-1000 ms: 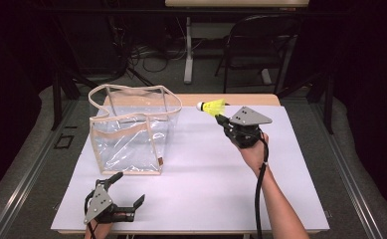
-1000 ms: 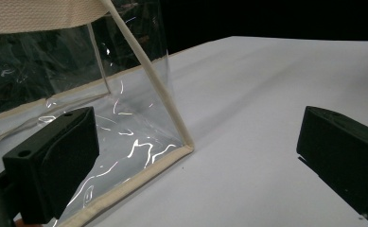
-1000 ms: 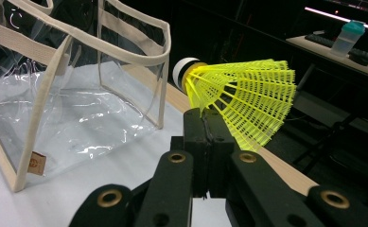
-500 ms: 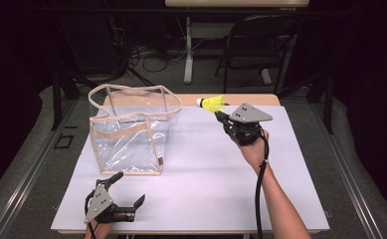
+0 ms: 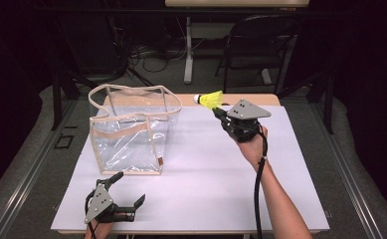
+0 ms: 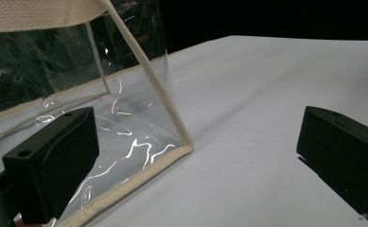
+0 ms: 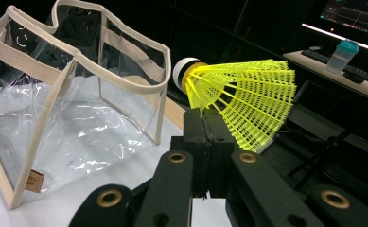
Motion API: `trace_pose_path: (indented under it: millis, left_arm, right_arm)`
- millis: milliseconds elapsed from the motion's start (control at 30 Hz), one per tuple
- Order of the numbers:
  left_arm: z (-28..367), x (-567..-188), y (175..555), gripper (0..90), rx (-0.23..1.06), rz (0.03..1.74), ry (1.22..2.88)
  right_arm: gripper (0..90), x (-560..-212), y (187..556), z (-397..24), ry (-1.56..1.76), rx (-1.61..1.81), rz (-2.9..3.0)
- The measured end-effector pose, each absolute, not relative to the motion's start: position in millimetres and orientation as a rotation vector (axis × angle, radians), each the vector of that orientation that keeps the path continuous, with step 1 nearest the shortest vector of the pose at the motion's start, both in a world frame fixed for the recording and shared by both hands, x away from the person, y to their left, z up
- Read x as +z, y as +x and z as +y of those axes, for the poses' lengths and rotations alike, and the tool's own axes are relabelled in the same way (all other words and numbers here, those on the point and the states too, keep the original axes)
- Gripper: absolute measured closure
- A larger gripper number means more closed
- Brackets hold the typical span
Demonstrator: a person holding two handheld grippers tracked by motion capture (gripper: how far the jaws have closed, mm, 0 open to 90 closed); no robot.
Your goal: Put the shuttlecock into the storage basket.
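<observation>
My right gripper [image 5: 220, 114] is raised above the white table [image 5: 206, 164], jaws pressed together on the skirt of a yellow mesh shuttlecock with a white cork tip [image 7: 238, 97]; the skirt fans out just above my jaw tips, cork pointing toward the clear plastic tote bag with beige fabric trim [image 5: 131, 132], which stands open beyond and to one side. My left gripper [image 5: 126, 191] sits low at the near table edge, jaws spread wide, empty; the bag's bottom corner [image 6: 184, 144] lies ahead between them
</observation>
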State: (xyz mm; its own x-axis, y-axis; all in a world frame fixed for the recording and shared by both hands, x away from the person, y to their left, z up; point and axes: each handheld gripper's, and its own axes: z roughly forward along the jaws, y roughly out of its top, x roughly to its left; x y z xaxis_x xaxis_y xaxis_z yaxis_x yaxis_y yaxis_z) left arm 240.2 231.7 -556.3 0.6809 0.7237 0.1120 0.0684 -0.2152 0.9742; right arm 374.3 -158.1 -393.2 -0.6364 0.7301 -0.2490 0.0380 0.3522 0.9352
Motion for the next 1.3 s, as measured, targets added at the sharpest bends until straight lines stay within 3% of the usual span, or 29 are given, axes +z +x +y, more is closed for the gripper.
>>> trace_pose_path:
  millis: [1300]
  left_arm:
    - [231.7, -556.2, 239.5, 0.2, 0.68, 0.644, 1.703]
  right_arm:
    - [90.0, -373.4, 379.9, -135.9, 0.597, 1.324, 1.959]
